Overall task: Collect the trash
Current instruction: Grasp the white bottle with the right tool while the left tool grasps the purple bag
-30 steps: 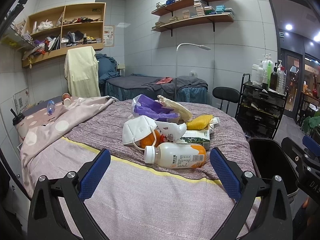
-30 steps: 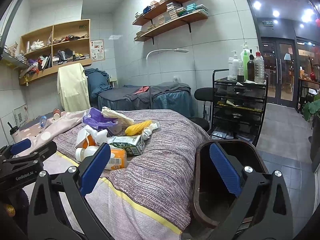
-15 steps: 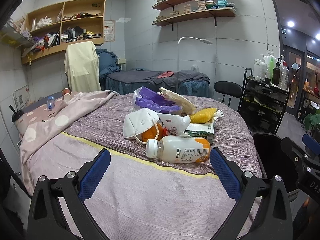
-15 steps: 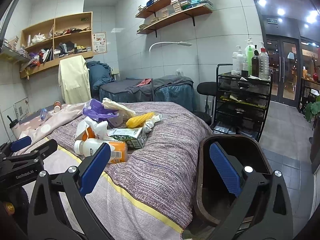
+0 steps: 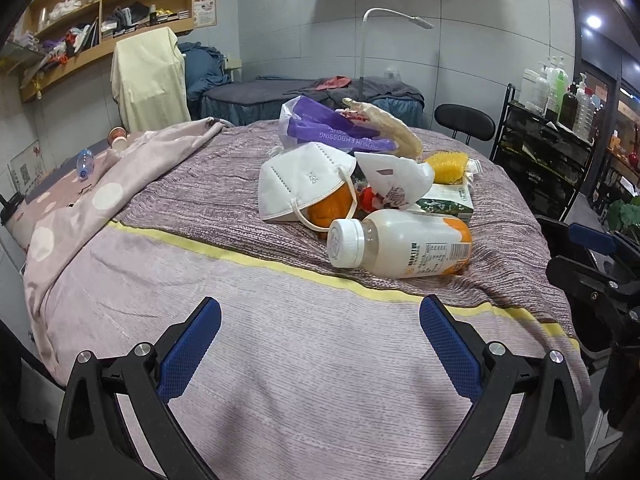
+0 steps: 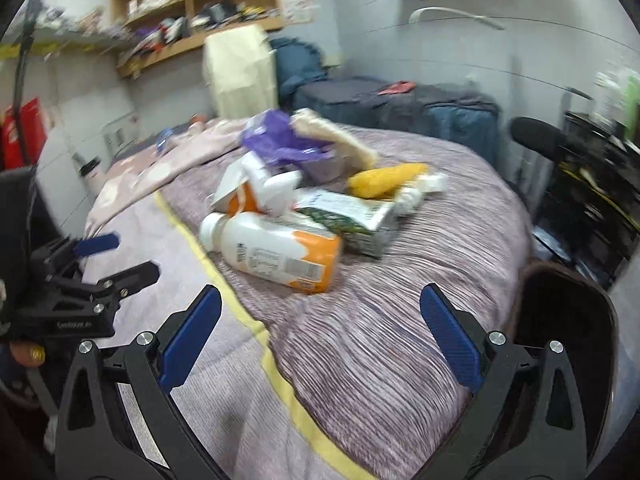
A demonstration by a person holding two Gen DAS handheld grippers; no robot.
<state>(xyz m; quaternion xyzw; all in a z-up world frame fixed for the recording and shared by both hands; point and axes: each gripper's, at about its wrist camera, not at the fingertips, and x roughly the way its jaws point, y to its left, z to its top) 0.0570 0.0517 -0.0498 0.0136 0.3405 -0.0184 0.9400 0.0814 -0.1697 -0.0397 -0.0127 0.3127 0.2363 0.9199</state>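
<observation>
A pile of trash lies on the bed: a white and orange plastic bottle (image 5: 400, 246) on its side, a white face mask (image 5: 304, 180), a green and white carton (image 5: 446, 200), a purple plastic bag (image 5: 332, 132) and a yellow wrapper (image 5: 446, 162). The bottle (image 6: 276, 250) and carton (image 6: 352, 216) also show in the right wrist view. My left gripper (image 5: 320, 348) is open and empty, over the bedspread short of the bottle. My right gripper (image 6: 320, 340) is open and empty, in front of the bottle. A dark trash bin (image 6: 568, 320) stands at the bed's right side.
The bed (image 5: 240, 360) has a pink and mauve cover with a yellow stripe. A spotted blanket (image 5: 100, 200) lies at its left. A black trolley with bottles (image 5: 548, 132) and a black chair (image 5: 464, 120) stand right. A second bed (image 5: 312, 92) is behind.
Both grippers have moved forward and tilted down toward the trash pile. The right gripper has swung left, from over the bin to over the bed; its view is blurred.
</observation>
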